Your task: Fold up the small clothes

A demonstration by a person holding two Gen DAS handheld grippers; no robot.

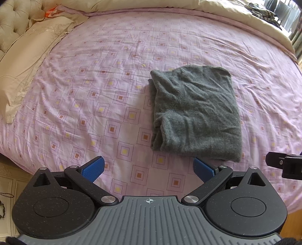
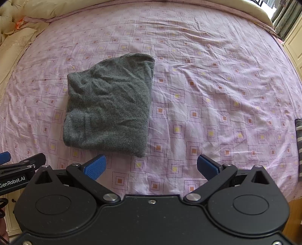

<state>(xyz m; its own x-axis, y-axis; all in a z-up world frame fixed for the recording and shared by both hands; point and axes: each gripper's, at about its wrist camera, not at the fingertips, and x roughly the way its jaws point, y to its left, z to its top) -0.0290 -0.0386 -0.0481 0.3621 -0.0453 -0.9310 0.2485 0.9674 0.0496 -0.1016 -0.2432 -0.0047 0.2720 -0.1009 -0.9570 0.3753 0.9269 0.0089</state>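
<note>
Folded grey knit sweater [image 1: 196, 113] lay on the bed's pink sheet [image 1: 113, 79], which was printed with small squares, near the bed's near edge and roughly midway along it. Both claws hung above that near edge, apart from the garment. The left gripper [image 1: 149, 168] had its blue pads [image 1: 93, 169] spread wide, holding nothing; the right gripper [image 2: 152, 166] was likewise spread and empty. A beige pillow [image 1: 28, 62] rested at the left end, and a cream duvet [image 1: 207, 7] was bunched along the far edge.
</note>
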